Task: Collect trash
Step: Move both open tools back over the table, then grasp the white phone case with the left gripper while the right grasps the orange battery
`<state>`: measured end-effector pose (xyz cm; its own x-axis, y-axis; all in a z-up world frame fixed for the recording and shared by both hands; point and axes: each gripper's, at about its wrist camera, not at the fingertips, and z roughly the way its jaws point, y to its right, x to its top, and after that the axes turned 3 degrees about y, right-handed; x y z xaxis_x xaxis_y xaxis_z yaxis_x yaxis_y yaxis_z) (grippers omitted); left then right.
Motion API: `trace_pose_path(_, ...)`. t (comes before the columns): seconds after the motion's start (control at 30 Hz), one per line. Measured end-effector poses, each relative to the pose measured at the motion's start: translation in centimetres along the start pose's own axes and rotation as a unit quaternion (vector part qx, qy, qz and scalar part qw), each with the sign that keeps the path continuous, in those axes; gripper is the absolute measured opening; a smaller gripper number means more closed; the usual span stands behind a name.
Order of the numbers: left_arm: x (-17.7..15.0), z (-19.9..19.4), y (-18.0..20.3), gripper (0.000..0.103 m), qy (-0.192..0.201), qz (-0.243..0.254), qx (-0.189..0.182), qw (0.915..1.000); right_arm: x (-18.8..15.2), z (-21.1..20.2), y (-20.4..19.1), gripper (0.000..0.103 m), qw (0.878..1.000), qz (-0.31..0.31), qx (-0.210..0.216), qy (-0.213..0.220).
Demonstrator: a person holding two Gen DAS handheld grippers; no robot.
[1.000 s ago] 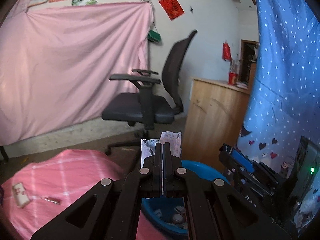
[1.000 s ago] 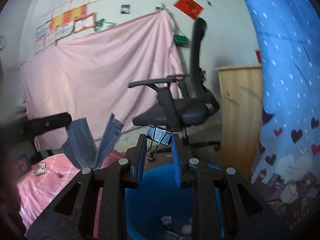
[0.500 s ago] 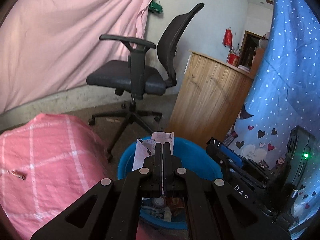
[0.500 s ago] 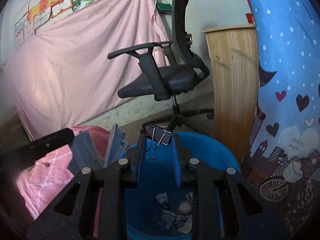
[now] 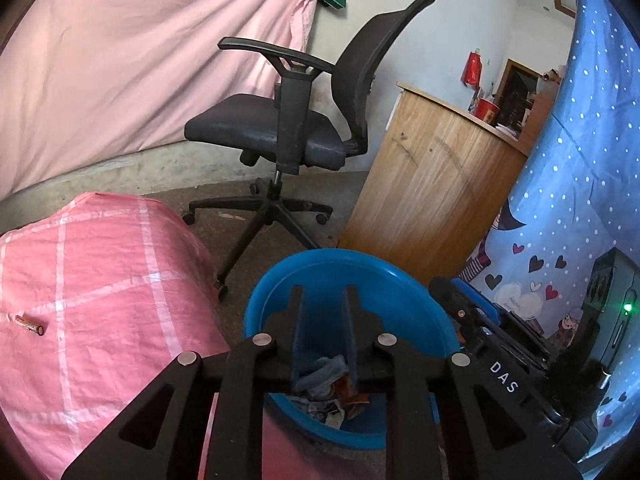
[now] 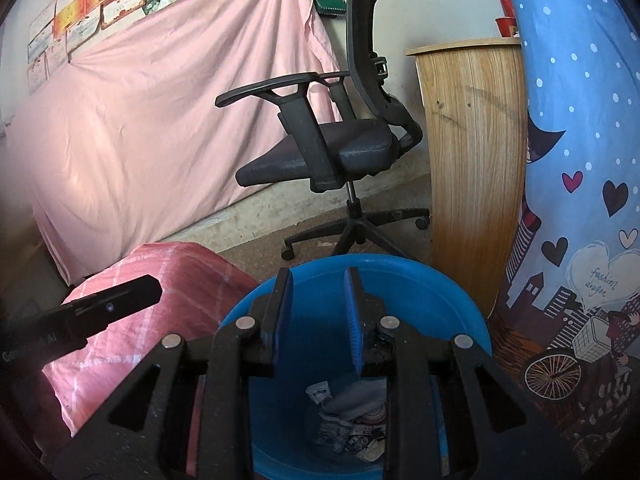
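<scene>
A blue plastic bin [image 5: 384, 276] stands on the floor; it also shows in the right wrist view [image 6: 432, 288]. Paper scraps and other trash [image 6: 348, 420] lie at its bottom, also seen in the left wrist view [image 5: 324, 384]. My left gripper [image 5: 323, 296] is open and empty, held over the bin's mouth. My right gripper [image 6: 318, 280] is open and empty, also over the bin. A small red battery [image 5: 31, 325] lies on the pink checked cloth [image 5: 100, 280] to the left.
A black office chair [image 5: 288, 136] stands behind the bin, a wooden counter [image 5: 432, 192] to its right. A blue patterned curtain [image 6: 580, 200] hangs at the right. A pink sheet [image 5: 140, 60] covers the back wall.
Both grippers lowered over the bin and opened. The left let go of the paper receipt; the right let go of the black binder clip. Both items are out of the jaws.
</scene>
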<state>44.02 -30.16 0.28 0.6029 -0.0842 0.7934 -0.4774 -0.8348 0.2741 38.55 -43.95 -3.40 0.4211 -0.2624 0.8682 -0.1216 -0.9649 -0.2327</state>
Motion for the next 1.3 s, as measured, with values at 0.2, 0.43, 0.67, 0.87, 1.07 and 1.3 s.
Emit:
trace_pose_path(0.2, 0.1, -0.8, -0.7, 0.015, 0.011, -0.001, 0.014, 0.9998, 0.2, -0.3, -0.6, 0.052, 1.000, 0.000, 0.006, 0.008)
trace_pose_path(0.43, 0.3, -3.3, -2.2, 0.015, 0.037, 0.002, 0.037, 0.9986, 1.1, -1.2, -2.7, 0.054, 0.999, -0.011, 0.024, 0.039)
trace_pose_path(0.67, 0.8, -6.9, -4.5, 0.028, 0.070, -0.002, 0.074, 0.9948, 1.4, -2.0, -6.0, 0.069, 0.996, -0.030, 0.046, 0.075)
trace_pose_path(0.87, 0.6, -11.0, -7.3, 0.050, 0.118, -0.021, 0.121, 0.9854, 1.9, -2.2, -8.8, 0.085, 0.991, -0.027, 0.071, 0.109)
trace_pose_path(1.07, -0.2, -15.5, -10.4, 0.096, 0.185, -0.057, 0.175, 0.9652, 2.1, -3.0, -11.5, 0.103, 0.983, -0.032, 0.106, 0.149)
trace_pose_path(1.3, -2.4, -19.5, -13.0, 0.101, 0.243, -0.069, 0.249, 0.9349, 1.5, -3.8, -14.7, 0.103, 0.970, -0.055, 0.145, 0.187)
